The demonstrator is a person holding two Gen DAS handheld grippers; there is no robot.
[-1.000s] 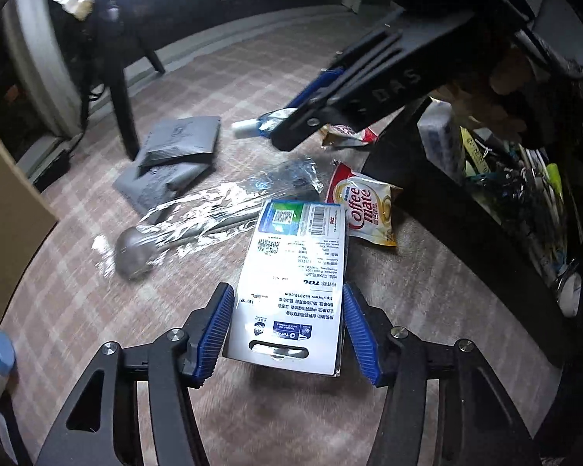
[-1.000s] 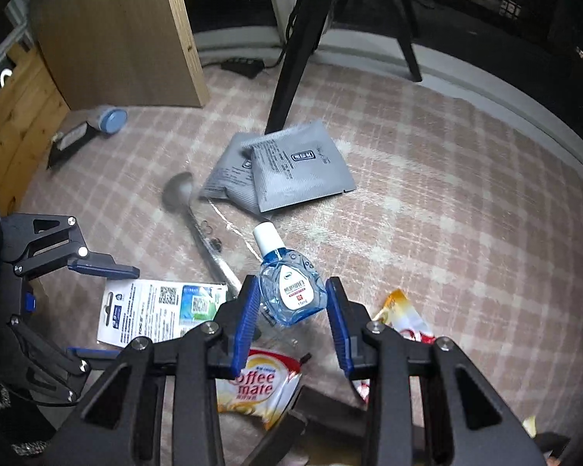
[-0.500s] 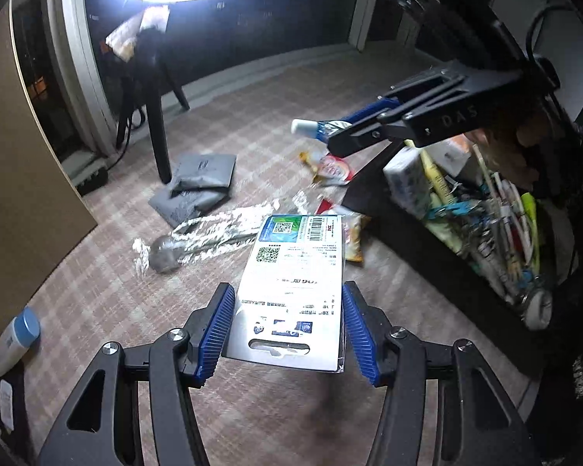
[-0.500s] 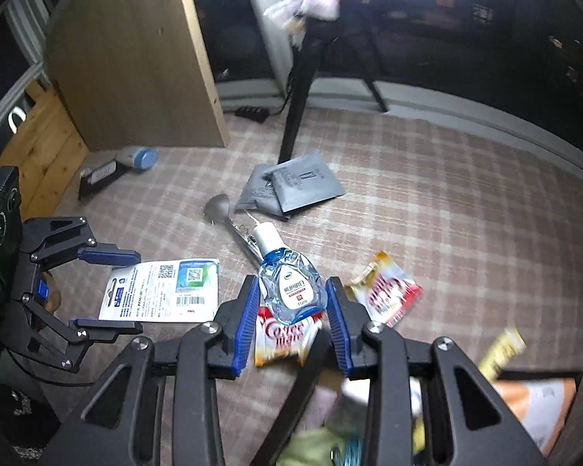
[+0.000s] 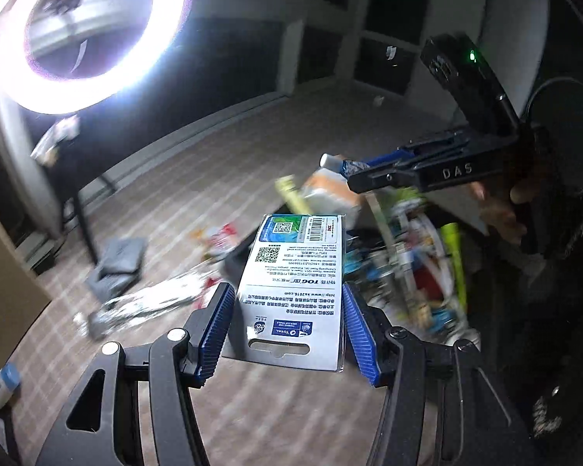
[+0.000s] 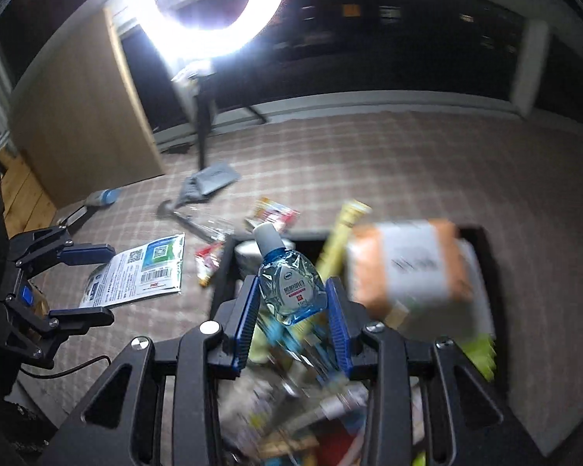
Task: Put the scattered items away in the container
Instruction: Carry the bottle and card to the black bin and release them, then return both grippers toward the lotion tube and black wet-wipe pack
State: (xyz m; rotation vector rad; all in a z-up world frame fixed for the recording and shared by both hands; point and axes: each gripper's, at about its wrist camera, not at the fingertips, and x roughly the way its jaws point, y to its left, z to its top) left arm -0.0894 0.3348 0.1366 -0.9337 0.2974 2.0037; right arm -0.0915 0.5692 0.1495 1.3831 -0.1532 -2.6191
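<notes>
My left gripper (image 5: 285,324) is shut on a flat white printed packet (image 5: 295,291), held in the air over the edge of the dark container (image 5: 237,258); the same packet (image 6: 140,270) shows in the right wrist view. My right gripper (image 6: 293,306) is shut on a small clear blue dropper bottle (image 6: 289,281) with a white cap, held above the black container (image 6: 486,240), which is crowded with blurred items. In the left wrist view the right gripper (image 5: 373,169) hangs over the container with the bottle's cap poking out.
On the checked carpet lie grey pouches (image 6: 213,176), a foil-wrapped spoon (image 6: 190,221) and red snack sachets (image 6: 276,213). A ring light (image 5: 85,31) on a stand glares at the back. A wooden panel (image 6: 81,132) and a blue-capped tube (image 6: 103,197) stand left. An orange-white box (image 6: 412,268) sits in the container.
Both grippers have risen and swung toward the container with their loads. The right gripper with the bottle now hangs over the container; the carpet items have dropped back in view.
</notes>
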